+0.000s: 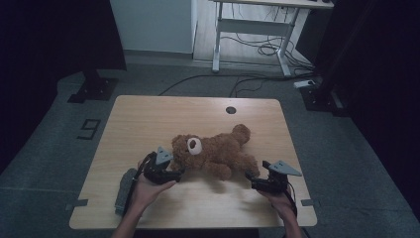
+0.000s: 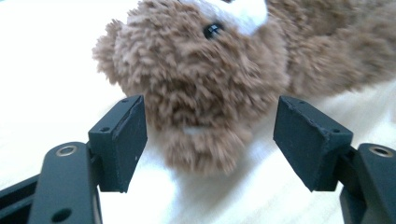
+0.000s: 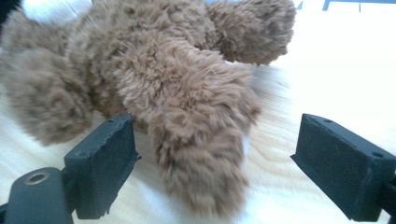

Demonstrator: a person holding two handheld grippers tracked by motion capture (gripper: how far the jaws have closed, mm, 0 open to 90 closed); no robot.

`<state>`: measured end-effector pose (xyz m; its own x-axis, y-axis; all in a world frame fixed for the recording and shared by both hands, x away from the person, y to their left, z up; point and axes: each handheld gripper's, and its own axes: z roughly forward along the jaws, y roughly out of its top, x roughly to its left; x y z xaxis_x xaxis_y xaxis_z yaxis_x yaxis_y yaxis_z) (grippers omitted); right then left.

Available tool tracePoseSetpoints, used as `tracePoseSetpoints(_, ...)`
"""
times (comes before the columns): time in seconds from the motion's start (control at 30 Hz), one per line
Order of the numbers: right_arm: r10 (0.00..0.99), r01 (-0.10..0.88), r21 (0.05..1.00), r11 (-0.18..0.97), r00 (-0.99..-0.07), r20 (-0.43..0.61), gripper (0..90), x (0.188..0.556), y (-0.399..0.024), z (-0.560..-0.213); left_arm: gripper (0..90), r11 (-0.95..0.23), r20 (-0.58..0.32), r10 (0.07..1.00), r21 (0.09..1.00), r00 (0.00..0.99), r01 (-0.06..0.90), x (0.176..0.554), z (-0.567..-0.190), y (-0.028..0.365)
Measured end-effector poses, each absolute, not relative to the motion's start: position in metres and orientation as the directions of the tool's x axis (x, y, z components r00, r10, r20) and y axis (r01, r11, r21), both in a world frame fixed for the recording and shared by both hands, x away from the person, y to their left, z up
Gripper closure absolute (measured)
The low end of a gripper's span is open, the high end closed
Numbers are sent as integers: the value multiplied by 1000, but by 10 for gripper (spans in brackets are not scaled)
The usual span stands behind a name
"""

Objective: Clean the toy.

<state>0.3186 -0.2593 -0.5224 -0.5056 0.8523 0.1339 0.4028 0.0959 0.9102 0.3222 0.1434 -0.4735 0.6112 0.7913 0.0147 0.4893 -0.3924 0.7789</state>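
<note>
Both grippers, left gripper [image 1: 174, 171] and right gripper [image 1: 251, 179], have fingers apart around the teddy bear [image 1: 215, 151] on the worktop [image 1: 148, 119]; next, squeeze.

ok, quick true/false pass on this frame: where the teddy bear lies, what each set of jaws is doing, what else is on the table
1. The teddy bear lies on the wooden table. True.
2. The left gripper is clamped on the bear's head. False: its jaws stand open on either side of the head, with gaps showing.
3. The right gripper has open jaws with a furry limb of the bear between them. True.
4. The bear is lifted clear of the table. False: it rests on the tabletop in the high view.
5. A grey flat thing lies near the table's left front edge, by the left forearm. True.
6. The bear is white with a brown muzzle. False: it is brown with a white muzzle.
</note>
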Motion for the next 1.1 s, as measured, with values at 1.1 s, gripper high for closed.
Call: tracePoseSetpoints(1.1, 795, 456, 873, 172, -588, 150, 161, 253, -238, -553, 280, -391, -12, 763, 788, 646, 476, 245, -491, 183)
